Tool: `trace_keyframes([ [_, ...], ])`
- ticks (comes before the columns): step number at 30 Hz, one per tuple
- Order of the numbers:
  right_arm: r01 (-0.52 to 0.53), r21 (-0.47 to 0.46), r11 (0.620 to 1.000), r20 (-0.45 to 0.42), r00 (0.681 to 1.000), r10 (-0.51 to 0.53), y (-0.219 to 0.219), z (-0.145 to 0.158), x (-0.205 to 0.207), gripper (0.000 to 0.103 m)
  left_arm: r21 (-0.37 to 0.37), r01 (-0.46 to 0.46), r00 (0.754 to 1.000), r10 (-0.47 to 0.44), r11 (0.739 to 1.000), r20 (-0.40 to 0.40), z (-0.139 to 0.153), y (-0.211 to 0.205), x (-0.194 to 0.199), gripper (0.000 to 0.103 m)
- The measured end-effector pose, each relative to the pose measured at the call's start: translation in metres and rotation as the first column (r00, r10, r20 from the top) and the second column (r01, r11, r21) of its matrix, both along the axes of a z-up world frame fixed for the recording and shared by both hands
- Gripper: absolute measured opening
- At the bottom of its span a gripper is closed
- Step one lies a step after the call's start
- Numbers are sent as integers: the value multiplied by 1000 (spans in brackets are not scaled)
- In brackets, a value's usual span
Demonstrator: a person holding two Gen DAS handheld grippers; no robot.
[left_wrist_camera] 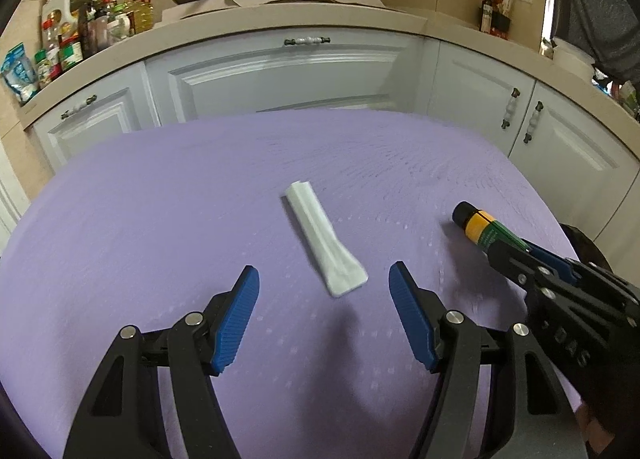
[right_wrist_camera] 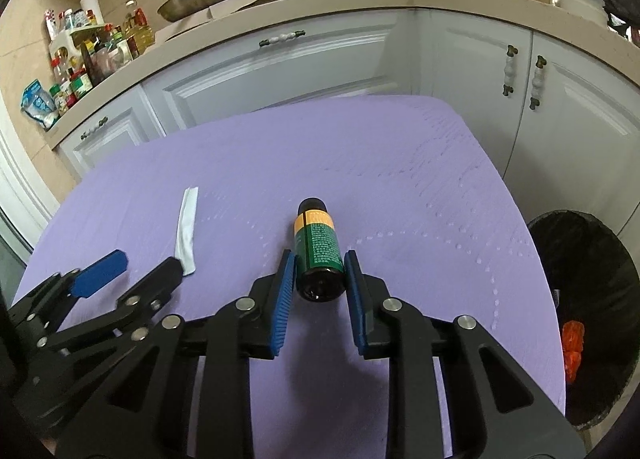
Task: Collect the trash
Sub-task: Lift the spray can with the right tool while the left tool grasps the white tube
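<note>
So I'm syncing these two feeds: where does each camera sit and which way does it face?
Left wrist: on the left gripper, angled down at the white wrapper; the right gripper enters at right.
Right wrist: on the right gripper, angled down at its green bottle; the left gripper shows at left.
Shared: purple table, wrapper, bottle, cabinets.

On the worktop (left_wrist_camera: 160, 199) a folded paper strip (left_wrist_camera: 324, 235) lies ahead of the left gripper (left_wrist_camera: 324, 291), between the lines of its parted jaws. To its right a small bottle (right_wrist_camera: 318, 255) lies on its side between the jaws of the right gripper (right_wrist_camera: 320, 279). A lined bin (right_wrist_camera: 592, 299) stands off the worktop's right edge, and cabinets (left_wrist_camera: 280, 75) stand behind the worktop.
</note>
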State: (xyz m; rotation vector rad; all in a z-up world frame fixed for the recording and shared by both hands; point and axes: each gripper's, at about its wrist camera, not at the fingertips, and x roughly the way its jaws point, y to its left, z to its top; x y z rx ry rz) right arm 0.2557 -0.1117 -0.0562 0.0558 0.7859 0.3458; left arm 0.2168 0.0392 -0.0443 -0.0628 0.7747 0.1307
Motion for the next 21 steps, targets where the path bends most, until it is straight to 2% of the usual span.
trace_keyframes([
  [9, -4, 19, 1000, 2, 1000, 4, -5, 0, 16, 25, -30, -15, 996, 13, 999, -84, -11, -1, 28, 63],
  [12, -7, 25, 1000, 0, 1000, 7, -6, 0, 19, 25, -21, -16, 995, 14, 1000, -96, -13, -2, 31, 56],
  [15, -12, 28, 1000, -3, 1000, 12, -6, -1, 20, 25, -1, -13, 995, 13, 1000, -99, -14, -4, 34, 41],
  [17, -15, 28, 1000, -4, 1000, 15, -6, -1, 20, 25, 6, -12, 995, 12, 1000, -96, -14, -5, 33, 22],
  [18, -15, 28, 999, -3, 1000, 15, -7, 0, 20, 25, 4, -12, 995, 13, 1000, -95, -14, -4, 32, 19],
  [21, -12, 28, 1000, 0, 1000, 12, -7, 0, 19, 25, -16, -8, 996, 7, 1000, -91, -13, -1, 32, 19],
])
